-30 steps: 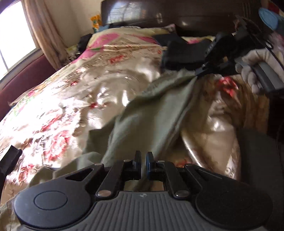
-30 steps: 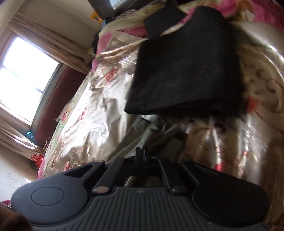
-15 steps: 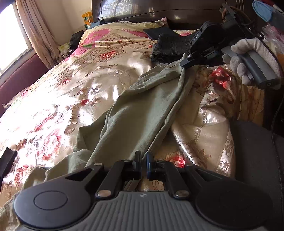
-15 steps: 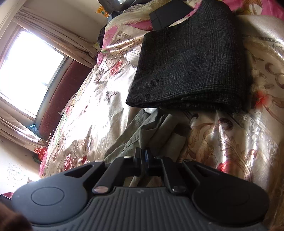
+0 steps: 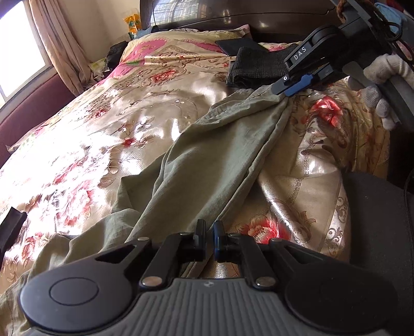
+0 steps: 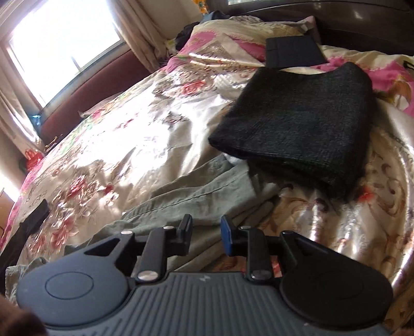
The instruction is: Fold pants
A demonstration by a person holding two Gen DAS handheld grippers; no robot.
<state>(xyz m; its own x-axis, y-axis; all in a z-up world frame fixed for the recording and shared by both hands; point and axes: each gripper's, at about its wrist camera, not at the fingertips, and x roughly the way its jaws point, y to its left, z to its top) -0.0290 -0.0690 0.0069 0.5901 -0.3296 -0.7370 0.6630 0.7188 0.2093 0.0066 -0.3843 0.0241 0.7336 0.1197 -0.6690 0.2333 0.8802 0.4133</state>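
Observation:
Olive-green pants (image 5: 207, 160) lie stretched in a long band across the floral bedspread (image 5: 103, 129). My left gripper (image 5: 209, 228) is shut on their near end, and the cloth runs out from between its fingers. At the far end a gloved hand (image 5: 380, 77) holds my right gripper (image 5: 283, 90), whose tip sits at the pants' bunched edge. In the right wrist view that gripper (image 6: 205, 227) has its jaws opening. Its pads stand apart, and the crumpled pants (image 6: 196, 196) lie just under and beyond them, not pressed.
A folded black garment (image 6: 297, 139) lies just beyond the pants' far end, with a flat black item (image 6: 292, 51) behind it by the pillows. A dark headboard (image 5: 258, 20) closes the back. A black strap (image 6: 33, 217) lies at the left. The window (image 6: 59, 46) glares.
The right gripper's jaws have parted from shut and it has rolled and drawn up and back from the pants' edge. The left gripper has stayed shut in place.

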